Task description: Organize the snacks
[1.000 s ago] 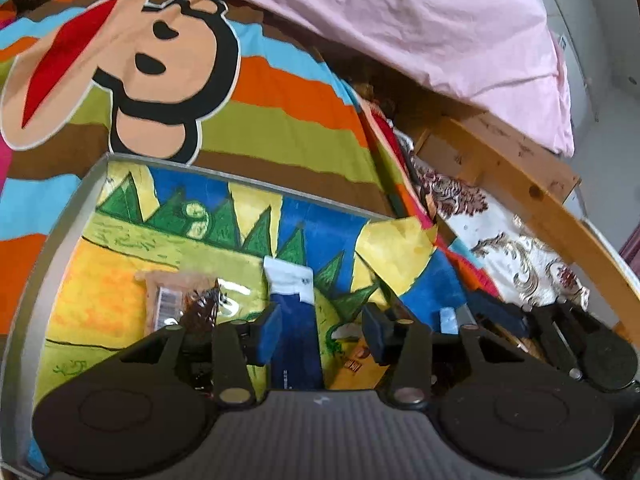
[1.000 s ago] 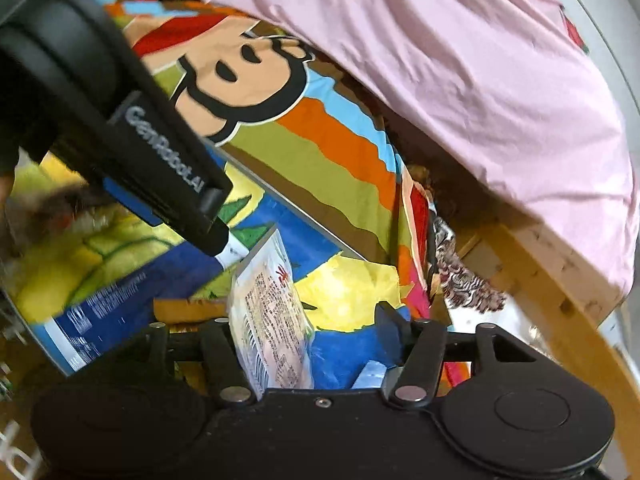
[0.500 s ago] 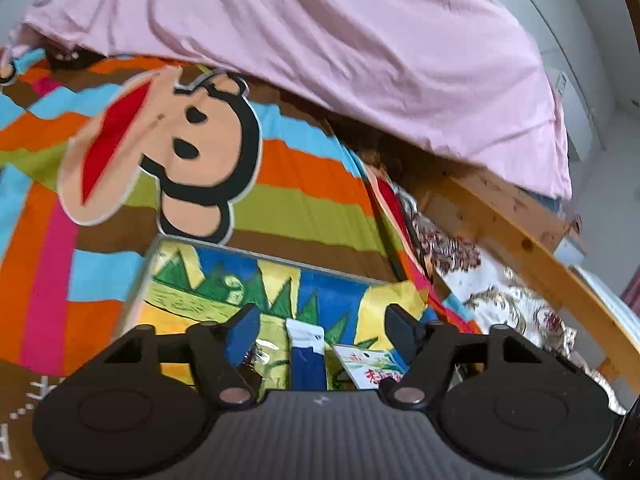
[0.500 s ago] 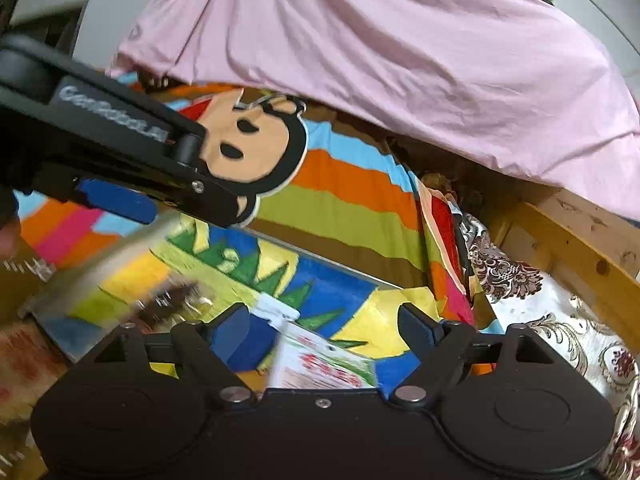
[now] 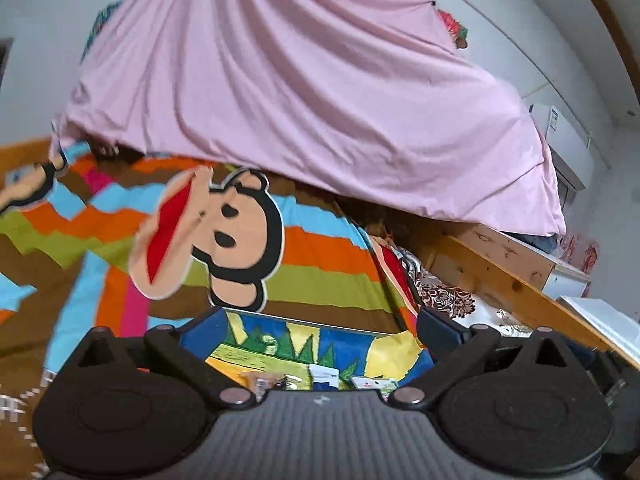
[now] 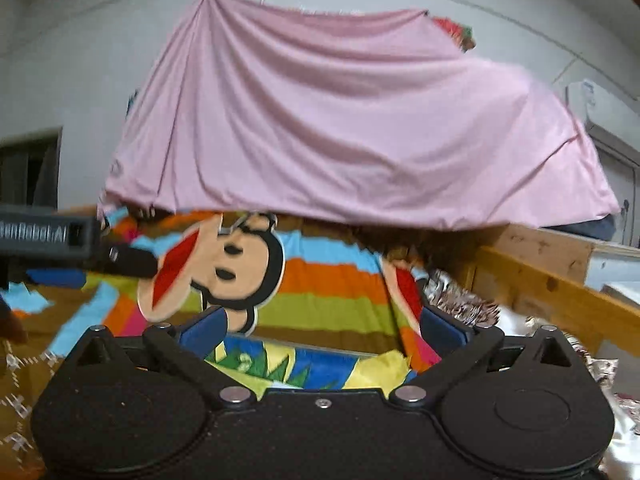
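We see the right gripper (image 6: pixel 322 326) at the bottom of the view, its jaws opening and spread wide, with nothing between the blue pads (image 6: pixel 206 330). Past the fingers lies the tray (image 6: pixel 320 368), painted with green, yellow and blue shapes; only its far part shows. The tray rests on a striped blanket (image 6: pixel 328 288) bearing a cartoon monkey face (image 6: pixel 224 268). A pink sheet (image 6: pixel 340 132) hangs behind the blanket. The left gripper (image 6: pixel 120 258) enters from the left edge, above the blanket; its jaws cannot be made out here. A wooden bed rail (image 6: pixel 552 284) runs along the right.
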A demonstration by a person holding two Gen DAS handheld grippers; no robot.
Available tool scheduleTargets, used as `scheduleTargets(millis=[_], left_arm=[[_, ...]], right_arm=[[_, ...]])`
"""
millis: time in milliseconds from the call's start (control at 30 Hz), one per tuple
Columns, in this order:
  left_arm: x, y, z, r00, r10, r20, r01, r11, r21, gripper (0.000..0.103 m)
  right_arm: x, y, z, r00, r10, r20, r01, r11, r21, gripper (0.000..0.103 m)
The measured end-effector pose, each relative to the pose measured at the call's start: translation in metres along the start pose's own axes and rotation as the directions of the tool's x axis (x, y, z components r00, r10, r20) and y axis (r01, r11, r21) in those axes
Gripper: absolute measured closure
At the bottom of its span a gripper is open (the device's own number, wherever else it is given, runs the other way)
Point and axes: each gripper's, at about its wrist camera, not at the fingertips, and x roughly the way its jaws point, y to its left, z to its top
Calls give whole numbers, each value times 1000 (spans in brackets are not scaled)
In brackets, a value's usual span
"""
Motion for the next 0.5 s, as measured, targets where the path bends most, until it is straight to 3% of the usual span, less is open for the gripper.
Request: scheduleTargets(millis=[267, 500], left_arm=[[-63, -10, -27, 997, 51, 66, -57, 994, 91, 0], [-103, -9, -59, 997, 76, 19, -78, 992, 103, 0]], right_arm=[[-68, -10, -2, 999, 3, 42, -5, 999, 51, 1], [-122, -12, -22, 1000, 9, 10, -9, 998, 64, 1]])
